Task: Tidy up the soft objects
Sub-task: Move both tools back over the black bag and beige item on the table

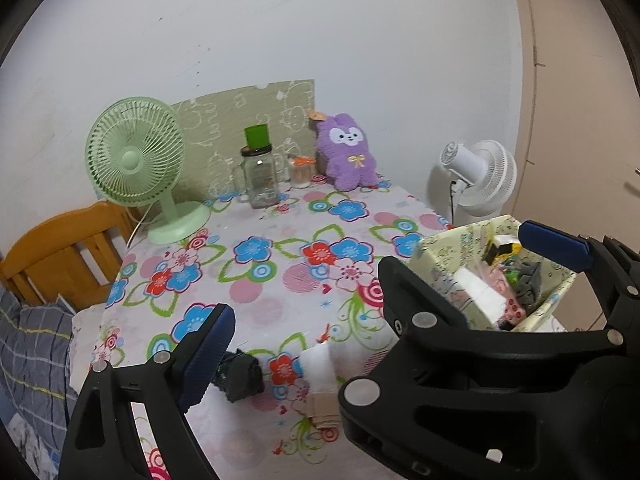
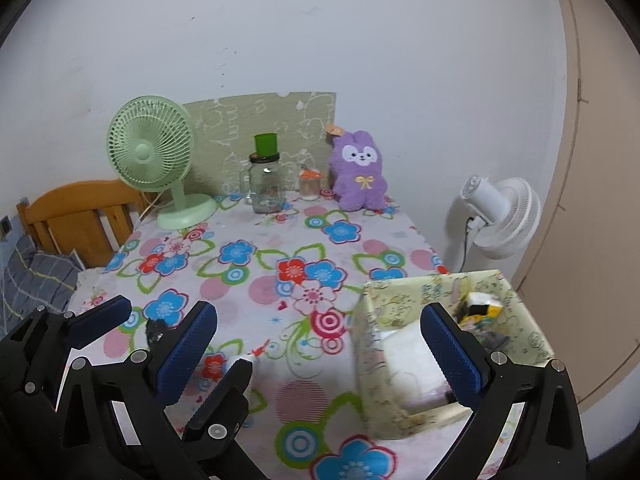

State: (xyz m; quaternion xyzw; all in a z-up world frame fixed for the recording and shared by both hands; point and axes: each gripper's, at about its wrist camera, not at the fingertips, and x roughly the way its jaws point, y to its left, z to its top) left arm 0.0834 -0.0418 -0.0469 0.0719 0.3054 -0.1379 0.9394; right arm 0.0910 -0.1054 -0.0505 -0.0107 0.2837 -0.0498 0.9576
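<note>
A rolled dark grey sock [image 1: 239,376] and a rolled white and beige sock [image 1: 322,382] lie on the flowered tablecloth [image 1: 280,280] near its front edge. A pale yellow fabric box [image 1: 440,252] at the right holds several soft items; it also shows in the right wrist view [image 2: 384,304]. My left gripper [image 1: 376,280] is open and empty above the socks. My right gripper [image 2: 320,340] is open and empty over the box's left side. In the right wrist view the left gripper [image 2: 160,328] shows at lower left, with the dark sock [image 2: 154,330] between its fingers.
At the back of the table stand a green fan [image 1: 136,160], a glass jar with a green cup on it [image 1: 260,176], a small jar [image 1: 300,172] and a purple plush rabbit [image 1: 348,156]. A white fan [image 1: 480,176] stands right of the table, a wooden bed frame [image 1: 60,248] left.
</note>
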